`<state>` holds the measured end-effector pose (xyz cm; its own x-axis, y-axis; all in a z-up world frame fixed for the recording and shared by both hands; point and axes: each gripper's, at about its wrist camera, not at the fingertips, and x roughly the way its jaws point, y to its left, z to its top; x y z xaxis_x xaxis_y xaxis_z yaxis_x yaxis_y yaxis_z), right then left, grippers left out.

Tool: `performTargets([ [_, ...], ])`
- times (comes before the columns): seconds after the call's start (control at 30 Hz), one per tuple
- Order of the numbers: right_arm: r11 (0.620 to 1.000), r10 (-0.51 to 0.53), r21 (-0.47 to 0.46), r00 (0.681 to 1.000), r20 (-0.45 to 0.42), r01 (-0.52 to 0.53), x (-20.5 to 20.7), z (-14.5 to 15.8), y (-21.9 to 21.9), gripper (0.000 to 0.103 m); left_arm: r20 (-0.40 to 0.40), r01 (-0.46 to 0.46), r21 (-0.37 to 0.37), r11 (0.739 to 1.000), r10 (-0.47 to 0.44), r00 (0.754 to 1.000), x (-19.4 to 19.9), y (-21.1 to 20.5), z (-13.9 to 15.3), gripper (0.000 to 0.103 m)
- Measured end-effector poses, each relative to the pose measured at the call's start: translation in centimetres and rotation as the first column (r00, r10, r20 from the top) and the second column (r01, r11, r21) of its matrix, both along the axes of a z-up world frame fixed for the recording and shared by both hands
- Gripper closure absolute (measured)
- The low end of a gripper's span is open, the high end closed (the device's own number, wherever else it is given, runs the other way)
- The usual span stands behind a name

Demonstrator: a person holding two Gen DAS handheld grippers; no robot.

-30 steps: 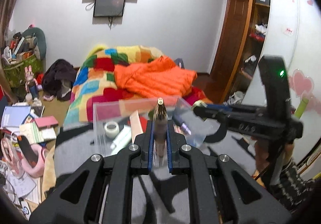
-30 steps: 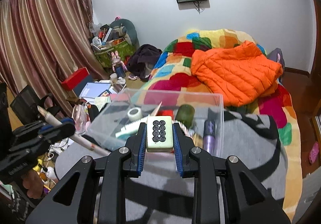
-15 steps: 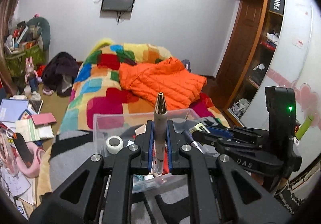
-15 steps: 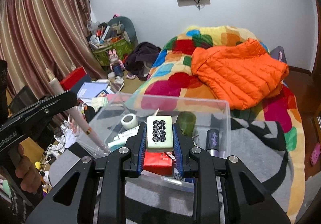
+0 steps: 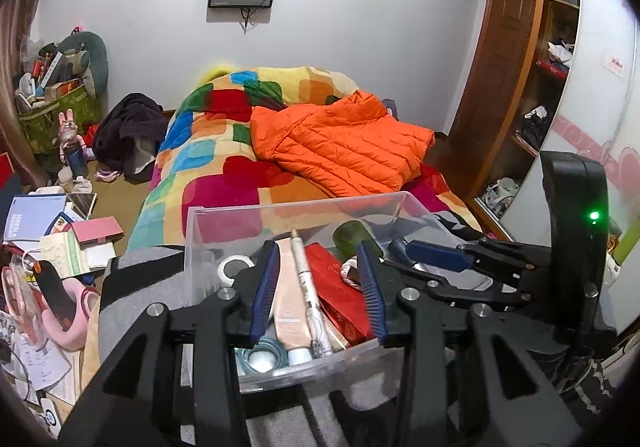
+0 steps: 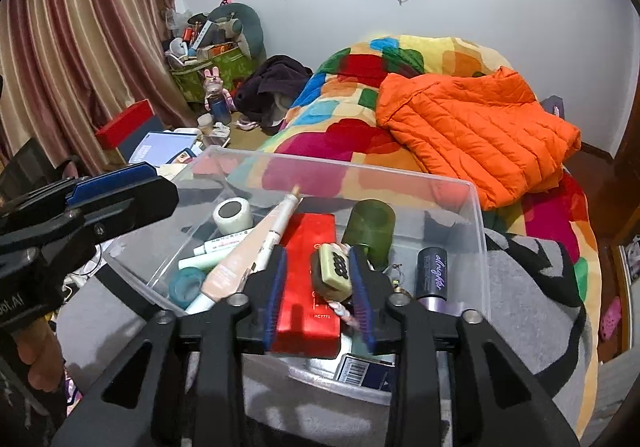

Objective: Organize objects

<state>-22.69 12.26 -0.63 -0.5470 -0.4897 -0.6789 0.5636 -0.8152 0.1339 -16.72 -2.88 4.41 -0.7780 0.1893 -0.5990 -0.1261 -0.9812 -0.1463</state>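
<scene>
From where I steer, the clear bin (image 6: 476,207) sits on the blanket (image 6: 532,287) at the foot of the bed (image 6: 344,123), with the jacket (image 6: 476,127) lying on the bed behind it. Inside the bin, the tape roll (image 6: 232,211) lies at the far left, the pen (image 6: 280,223) rests on the tube (image 6: 228,267) just left of the flat box (image 6: 308,275), and the cup (image 6: 370,231) lies behind the tile (image 6: 334,271), with the small bottle (image 6: 434,273) at the right wall. My left gripper (image 5: 318,287) hangs spread over the pen, and my right gripper (image 6: 318,287) over the box, the tile just beside its right finger.

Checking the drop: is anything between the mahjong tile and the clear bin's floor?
Yes. The mahjong tile sits tilted between the open right gripper fingers, inside the clear bin, over the red box edge; whether it touches the floor is hidden.
</scene>
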Motion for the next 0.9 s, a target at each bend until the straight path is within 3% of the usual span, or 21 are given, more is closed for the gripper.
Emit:
performTargets([
  [0.17,1.0,-0.004,-0.002,0.999,-0.042,0.004,1.3,1.2,0.5,0.069,-0.018,-0.009,-0.003,1.0,0.009,1.0,1.0,-0.1,0.4,0.055],
  [0.3,1.0,-0.005,-0.018,0.997,-0.079,0.004,2.9,2.5,1.4,0.068,-0.043,-0.026,-0.011,1.0,0.026,0.999,2.5,-0.1,0.8,0.042],
  [0.53,0.999,-0.033,-0.035,0.988,-0.149,0.028,6.2,3.4,3.1,0.039,-0.036,-0.049,0.018,0.999,0.049,0.998,4.8,-0.3,-0.1,0.026],
  [0.7,0.999,-0.051,-0.022,0.985,-0.167,0.048,7.9,3.0,3.9,0.031,-0.036,-0.095,-0.02,0.995,0.094,0.995,6.6,-0.2,-1.1,0.013],
  [0.9,0.997,-0.073,-0.015,0.982,-0.176,0.071,9.6,2.4,4.6,0.025,-0.021,-0.127,-0.023,0.992,0.126,0.992,7.8,-0.2,-2.1,0.008],
])
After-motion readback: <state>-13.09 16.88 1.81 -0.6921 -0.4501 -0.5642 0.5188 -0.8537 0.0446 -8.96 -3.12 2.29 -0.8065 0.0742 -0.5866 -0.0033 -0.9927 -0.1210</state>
